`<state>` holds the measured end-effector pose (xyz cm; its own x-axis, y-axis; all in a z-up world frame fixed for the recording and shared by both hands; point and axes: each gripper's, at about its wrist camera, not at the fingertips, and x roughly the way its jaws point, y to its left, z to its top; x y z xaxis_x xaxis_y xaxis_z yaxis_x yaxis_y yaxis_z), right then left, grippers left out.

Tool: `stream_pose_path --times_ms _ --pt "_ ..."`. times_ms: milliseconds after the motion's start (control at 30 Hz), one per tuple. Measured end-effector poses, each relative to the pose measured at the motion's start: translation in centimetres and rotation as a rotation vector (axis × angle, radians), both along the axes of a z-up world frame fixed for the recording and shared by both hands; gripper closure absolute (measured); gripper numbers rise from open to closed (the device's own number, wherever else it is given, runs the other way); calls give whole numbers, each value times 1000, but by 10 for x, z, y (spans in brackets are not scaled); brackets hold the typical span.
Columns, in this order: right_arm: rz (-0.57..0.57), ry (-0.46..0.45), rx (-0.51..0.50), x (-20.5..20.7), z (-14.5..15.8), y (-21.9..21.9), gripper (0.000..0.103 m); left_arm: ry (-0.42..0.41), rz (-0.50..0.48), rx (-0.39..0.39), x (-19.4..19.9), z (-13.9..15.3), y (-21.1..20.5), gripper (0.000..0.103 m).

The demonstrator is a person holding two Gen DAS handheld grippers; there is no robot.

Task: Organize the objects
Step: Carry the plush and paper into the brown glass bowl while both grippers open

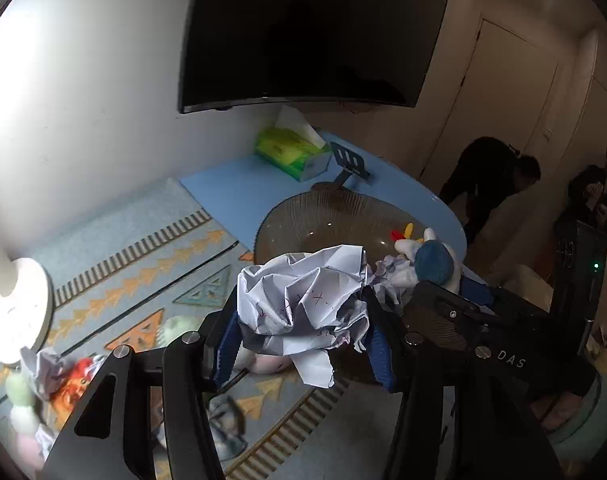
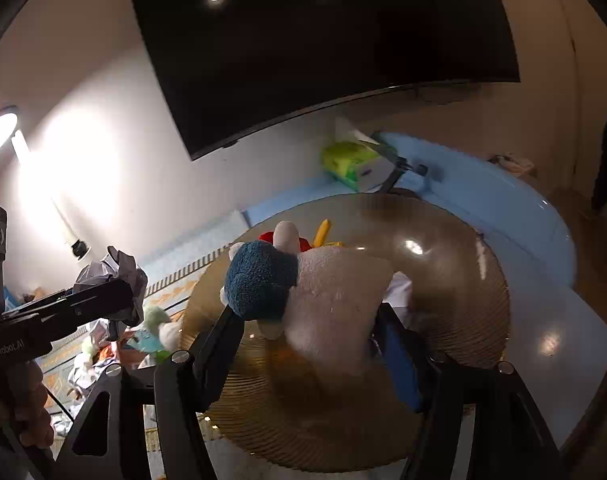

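Gripped between the blue-padded fingers closest to the right wrist lens, a plush toy [image 2: 323, 292] with a white body and a blue knitted cap hangs over the ribbed amber glass bowl [image 2: 463, 320]; the right gripper [image 2: 307, 344] is closed on it, pads pressed into both flanks. My reading is that the step in hand is dropping this toy into the bowl, which already holds a red and yellow toy [image 2: 319, 236]. To do it well, lower the toy until it is well inside the rim, near the bowl's middle, then part the fingers fully so the plush does not drag on a pad and tip out.

In the left wrist view the left gripper [image 1: 303, 328] is clamped on a crumpled paper ball [image 1: 303, 300] with red pen marks, held above the patterned rug [image 1: 143, 280] short of the bowl's near edge. It should wait until the right gripper clears the bowl, since both are crowding the same rim.

Much is hard to read: the toy blocks the bowl's floor, so its other contents are hidden. Small toys and paper scraps [image 1: 51, 376] on the rug are blurred and partly cut off behind the gripper frames. Whether the paper belongs in the bowl, I cannot tell
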<state>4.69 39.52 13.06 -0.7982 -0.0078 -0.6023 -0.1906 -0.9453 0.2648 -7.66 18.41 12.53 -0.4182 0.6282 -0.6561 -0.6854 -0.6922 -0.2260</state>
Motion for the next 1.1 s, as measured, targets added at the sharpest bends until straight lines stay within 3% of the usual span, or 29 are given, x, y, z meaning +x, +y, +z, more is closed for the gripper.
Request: stream_pose_path --times_ms 200,367,467,533,567,633,767,900,1100 --pt "-110 -14 -14 7 -9 29 36 -106 -7 -28 -9 -25 43 51" --pt "-132 -48 -11 11 -20 38 36 -114 -26 -110 -9 -45 64 51" --pt "-163 -49 1 13 -20 39 30 -131 -15 -130 -9 -52 69 47" --pt "-181 -42 13 15 -18 40 15 -144 -19 -113 -8 -52 67 44" --pt "-189 -32 25 17 -16 40 13 -148 -25 -101 -7 -51 64 38" --pt "-202 -14 52 20 -11 37 7 -127 -24 -83 -4 -47 58 19" --pt "-166 11 51 25 -5 27 5 -67 6 -81 12 -35 34 5" --pt "-78 28 39 30 -4 6 5 -30 76 -86 24 -24 -5 4" --pt "106 72 61 26 10 -45 3 -26 281 -38 24 -5 -72 4"
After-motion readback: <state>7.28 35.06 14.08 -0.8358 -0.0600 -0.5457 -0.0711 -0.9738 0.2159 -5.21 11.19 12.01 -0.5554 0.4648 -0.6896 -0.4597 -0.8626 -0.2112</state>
